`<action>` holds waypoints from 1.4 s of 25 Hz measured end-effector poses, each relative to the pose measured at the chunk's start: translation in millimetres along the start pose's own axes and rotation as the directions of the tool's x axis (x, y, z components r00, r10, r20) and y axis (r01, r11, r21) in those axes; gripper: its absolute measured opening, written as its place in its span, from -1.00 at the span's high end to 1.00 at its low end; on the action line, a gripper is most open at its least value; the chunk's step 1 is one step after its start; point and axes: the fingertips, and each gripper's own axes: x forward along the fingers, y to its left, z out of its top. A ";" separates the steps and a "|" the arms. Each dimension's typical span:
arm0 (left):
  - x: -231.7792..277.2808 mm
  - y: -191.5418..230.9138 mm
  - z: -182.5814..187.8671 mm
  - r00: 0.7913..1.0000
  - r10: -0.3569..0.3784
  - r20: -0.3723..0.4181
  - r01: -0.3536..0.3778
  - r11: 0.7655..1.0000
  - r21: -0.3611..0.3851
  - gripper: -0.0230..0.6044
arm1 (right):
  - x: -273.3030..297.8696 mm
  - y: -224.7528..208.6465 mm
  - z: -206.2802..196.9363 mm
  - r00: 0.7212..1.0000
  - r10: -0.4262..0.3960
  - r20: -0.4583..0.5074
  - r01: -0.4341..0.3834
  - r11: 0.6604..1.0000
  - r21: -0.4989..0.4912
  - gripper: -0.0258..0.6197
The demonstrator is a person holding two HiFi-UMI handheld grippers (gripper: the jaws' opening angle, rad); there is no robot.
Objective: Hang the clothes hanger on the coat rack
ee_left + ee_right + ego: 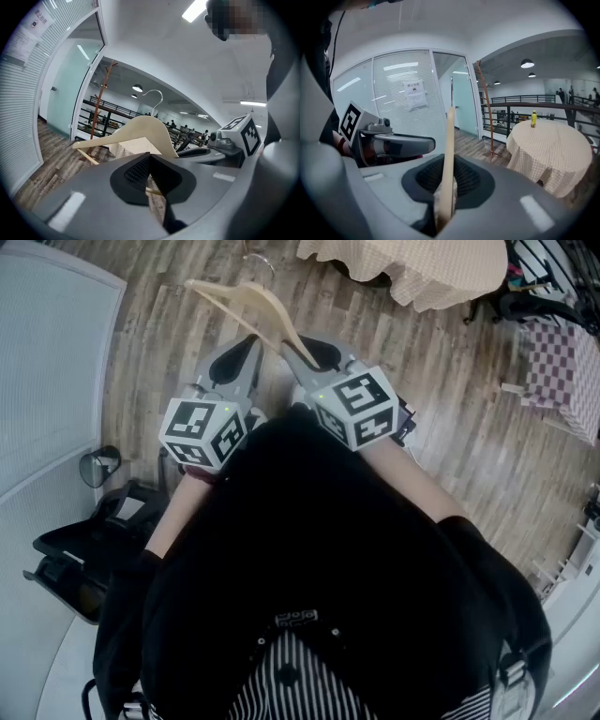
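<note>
2 claws share 1 load here. The right claw is clenched on the wooden hanger, which stands edge-on between its pads and rises straight up out of them. Gripping the flat of 1 arm like this keeps the hanger from swinging.

The left claw has its jaws drawn nearly together. A thin wooden rod, the hanger's lower bar, runs through the narrow slot between them. It appears to be pinching that bar, though the pads hide the actual contact. With 2 holds the hanger is steady, and its metal hook is free at the top, ready to catch a peg.

Both claws tilt a little downward, side by side and close to the person's body, over the plank floor.

The coat rack, a slim brown pole with pegs, stands well apart from the claws, by the glass wall. A round table under a checked cloth sits near it.

The hanger is in hand but not yet hung. Getting it across to the rack looks like the step in hand.
</note>
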 end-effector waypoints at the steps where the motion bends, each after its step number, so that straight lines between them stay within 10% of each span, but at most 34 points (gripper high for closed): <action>1: -0.8 0.2 -0.3 1.000 0.000 0.001 0.000 1.000 -0.002 0.92 | -0.1 1.8 -0.1 1.000 0.004 -0.001 -0.004 1.000 -0.004 0.74; 35: 81.3 -21.4 21.5 0.992 0.112 0.060 -0.112 0.994 0.000 0.92 | -17.8 -84.6 22.9 0.993 0.093 0.073 -0.092 0.996 -0.019 0.74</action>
